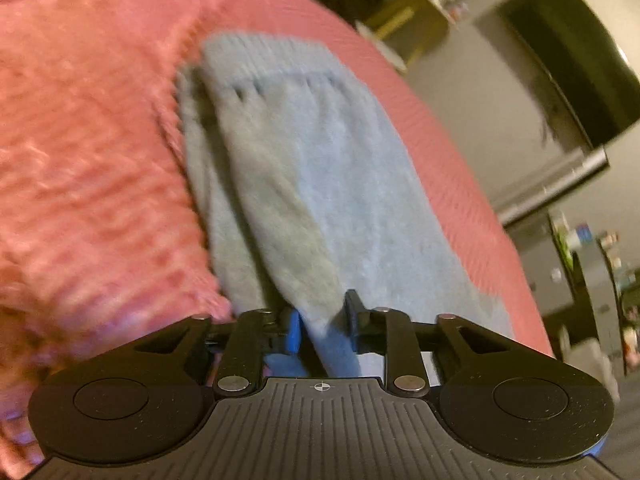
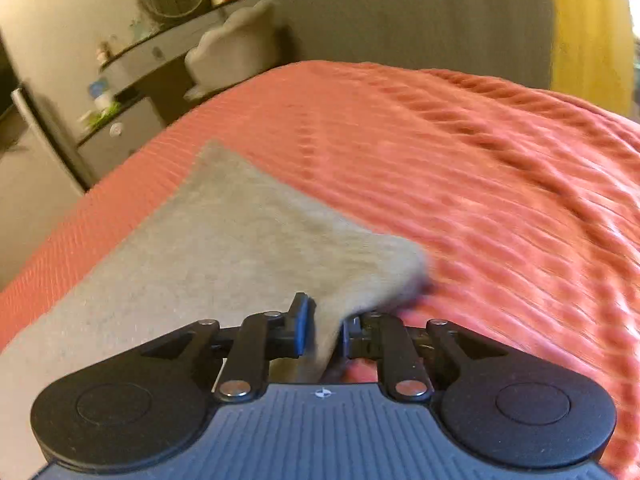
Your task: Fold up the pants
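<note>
Straight ahead of the left gripper [image 1: 320, 322], the grey sweatpants [image 1: 296, 168] run lengthwise away from it across the pink ribbed bedspread [image 1: 88, 152], the elastic waistband [image 1: 264, 54] at the far end and the near end pinched between nearly closed jaws. Beyond the right gripper [image 2: 325, 330], whose jaws likewise clamp a raised corner, the fabric spreads forward and to its left. Both grippers appear low and roughly level, so each looks equally placed to carry its end toward the waistband.

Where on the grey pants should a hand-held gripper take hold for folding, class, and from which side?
Grip the pants at an outer corner edge, approaching low from the near side. Both the left hand-held gripper and right hand-held gripper pinch there, opposite the waistband, on the red bedspread.
</note>
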`<act>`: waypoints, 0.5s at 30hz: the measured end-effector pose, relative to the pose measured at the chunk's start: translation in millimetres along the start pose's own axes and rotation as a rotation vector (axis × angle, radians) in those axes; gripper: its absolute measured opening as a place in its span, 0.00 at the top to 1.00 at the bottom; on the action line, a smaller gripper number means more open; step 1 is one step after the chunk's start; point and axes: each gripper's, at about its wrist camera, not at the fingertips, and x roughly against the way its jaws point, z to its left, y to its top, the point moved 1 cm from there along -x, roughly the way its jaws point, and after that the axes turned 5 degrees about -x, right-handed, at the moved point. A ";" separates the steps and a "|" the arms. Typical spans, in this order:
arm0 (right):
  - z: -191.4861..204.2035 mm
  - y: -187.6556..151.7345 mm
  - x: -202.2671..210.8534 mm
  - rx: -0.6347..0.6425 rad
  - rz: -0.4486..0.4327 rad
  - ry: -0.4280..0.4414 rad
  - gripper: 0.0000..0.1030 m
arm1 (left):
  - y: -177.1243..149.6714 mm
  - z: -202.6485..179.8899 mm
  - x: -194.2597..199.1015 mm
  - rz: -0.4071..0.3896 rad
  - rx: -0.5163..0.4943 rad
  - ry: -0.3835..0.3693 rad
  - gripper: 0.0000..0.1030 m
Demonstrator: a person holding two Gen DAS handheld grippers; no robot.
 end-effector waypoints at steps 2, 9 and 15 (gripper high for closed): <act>-2.2 3.0 11.9 -0.048 -0.067 -0.035 0.78 | 1.2 -4.5 15.8 -0.101 -0.021 0.059 0.50; 39.8 11.9 50.5 -0.031 -0.246 -0.147 0.65 | -18.9 -65.6 33.1 -0.311 -0.335 0.064 0.32; 163.9 -56.5 16.3 0.145 0.299 0.521 0.45 | -58.8 -114.4 -8.8 -0.138 -0.579 -0.083 0.21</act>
